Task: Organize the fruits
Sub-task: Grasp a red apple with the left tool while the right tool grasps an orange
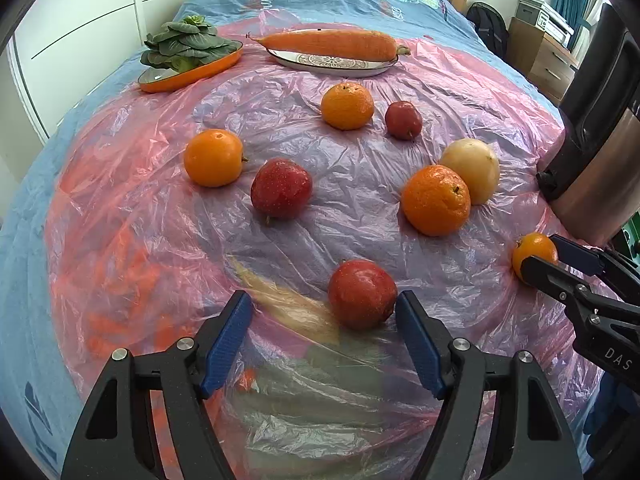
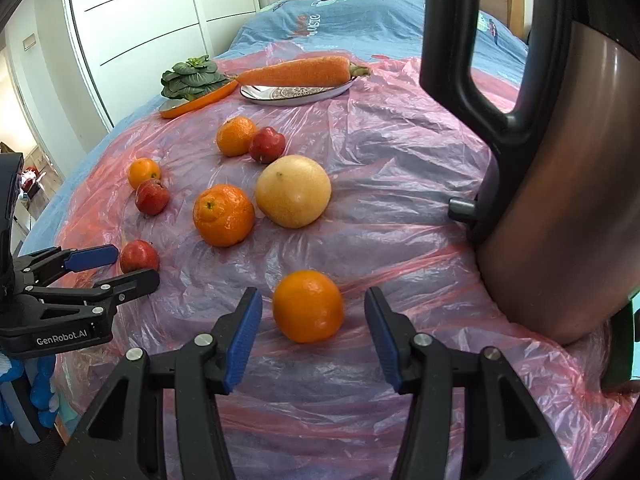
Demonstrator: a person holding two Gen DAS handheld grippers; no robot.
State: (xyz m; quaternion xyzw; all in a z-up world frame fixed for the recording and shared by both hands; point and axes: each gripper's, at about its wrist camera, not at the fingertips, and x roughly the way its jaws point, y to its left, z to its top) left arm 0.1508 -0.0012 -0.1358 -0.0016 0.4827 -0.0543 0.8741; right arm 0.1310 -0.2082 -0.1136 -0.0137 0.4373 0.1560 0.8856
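Fruits lie on crinkled pink plastic over the bed: a glossy round red apple [image 1: 362,294] just ahead of the left hand-held gripper [image 1: 324,340], a smooth orange [image 2: 308,306] between the right hand-held gripper [image 2: 313,336] fingers, both spread, ungrasped.

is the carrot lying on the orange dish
No, the carrot lies on the patterned white plate, while the orange dish beside it holds the leafy green vegetable.

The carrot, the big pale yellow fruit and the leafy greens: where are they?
carrot [image 1: 332,43], left wrist view, middle of its body.
pale yellow fruit [image 2: 293,191], right wrist view, centre of its skin.
leafy greens [image 1: 188,44], left wrist view, top leaves.
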